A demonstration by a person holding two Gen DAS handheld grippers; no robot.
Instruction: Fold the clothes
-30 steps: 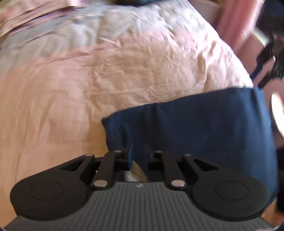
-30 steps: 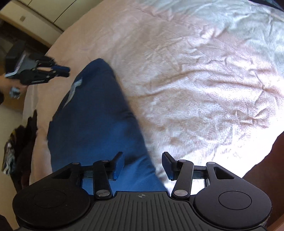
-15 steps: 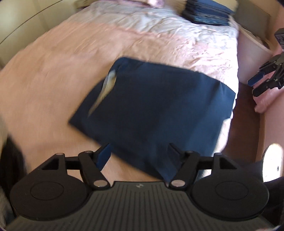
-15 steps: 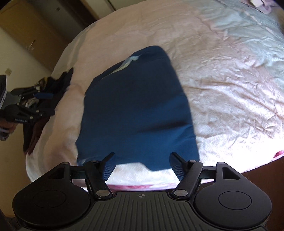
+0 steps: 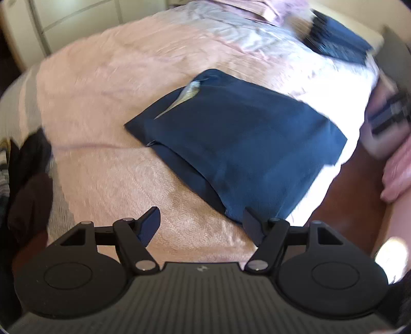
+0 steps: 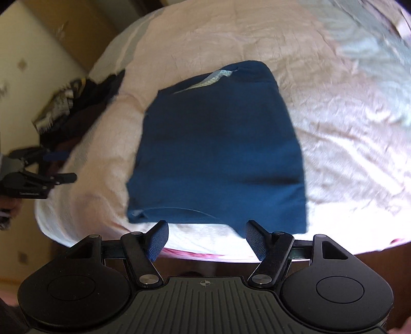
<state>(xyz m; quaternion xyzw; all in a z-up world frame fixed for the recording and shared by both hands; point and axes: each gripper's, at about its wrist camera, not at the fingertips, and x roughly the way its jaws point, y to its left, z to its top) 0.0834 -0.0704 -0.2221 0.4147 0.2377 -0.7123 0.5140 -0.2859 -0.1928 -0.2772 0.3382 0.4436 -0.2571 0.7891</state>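
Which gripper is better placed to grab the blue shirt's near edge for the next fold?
Probably the right gripper: it is open, facing the blue shirt squarely, its hem just ahead. The left gripper, also open, sits off one corner.

pink bedspread all wrinkly | wardrobe doors behind the bed | wood floor off to the side

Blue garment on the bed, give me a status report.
Left gripper open, right gripper open, both empty. Blue garment folded flat on pink bedspread. Dark clothes pile beside it, apart.
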